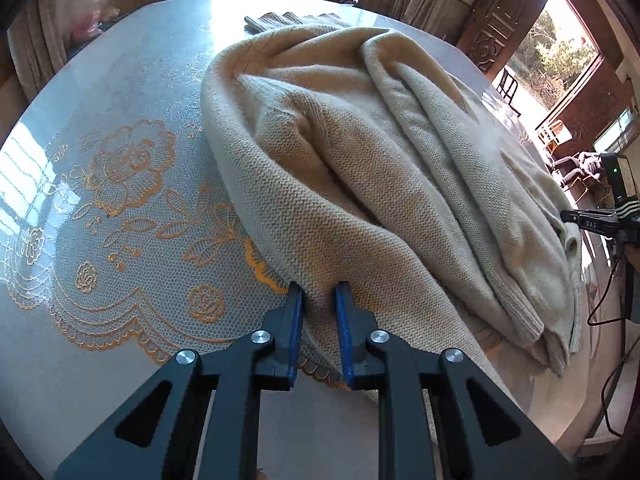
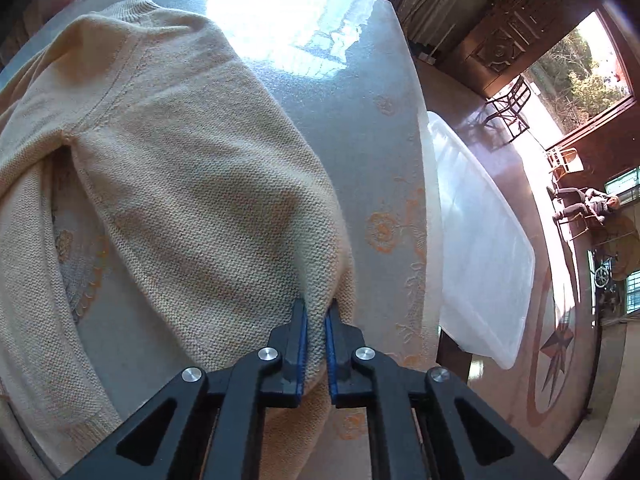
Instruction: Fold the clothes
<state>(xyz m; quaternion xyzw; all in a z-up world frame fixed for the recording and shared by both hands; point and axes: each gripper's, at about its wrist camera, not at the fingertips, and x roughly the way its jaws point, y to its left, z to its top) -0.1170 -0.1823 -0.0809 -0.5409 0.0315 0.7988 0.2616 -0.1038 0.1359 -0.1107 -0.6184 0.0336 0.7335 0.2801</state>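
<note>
**Cream knit on grey and orange lace**

My sweater (image 1: 360,168) is a pale cream-beige with a fine pebbly knit; its ribbed hem runs along the table's near edge. The table (image 1: 132,80) under it is glossy grey, overlaid with a honeycomb lace cloth (image 1: 120,208) of orange-outlined roses and scalloped borders. My left gripper (image 1: 319,289) and right gripper (image 2: 316,306) are black with blue pads. Off the table's right edge sits a translucent white lid (image 2: 480,240).

Lace-patterned tablecloth (image 1: 120,208) on the table, white plastic bin (image 2: 480,240) beside it
</note>
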